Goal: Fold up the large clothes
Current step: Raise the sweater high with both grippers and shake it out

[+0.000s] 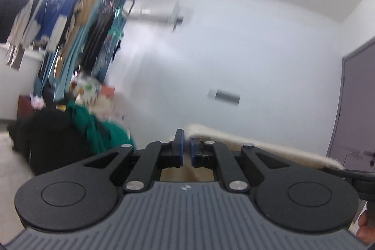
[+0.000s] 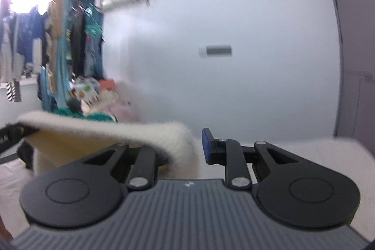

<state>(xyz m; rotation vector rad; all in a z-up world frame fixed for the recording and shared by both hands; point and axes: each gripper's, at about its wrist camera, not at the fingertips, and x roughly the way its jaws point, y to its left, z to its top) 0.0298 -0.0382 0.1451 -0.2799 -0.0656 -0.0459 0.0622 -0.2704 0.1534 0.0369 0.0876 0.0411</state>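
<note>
In your left wrist view, the left gripper has its blue pads drawn almost together, pinching the corner of the fluffy cream garment. The top edge of that cloth runs off to the right of the fingers towards the other tool at the frame edge. A heap of green and black clothes sits left of the fingers, well apart.

In your right wrist view, the right gripper holds the garment's other corner: pile drapes over the left finger and hides it, while the right finger's pad shows bare, with a sliver of gap beside the cloth. You probably have less bite here. If you pull the two hands apart too hard, this corner may slip out and the garment drop. The blur suggests quick motion, which would worsen that.
</note>
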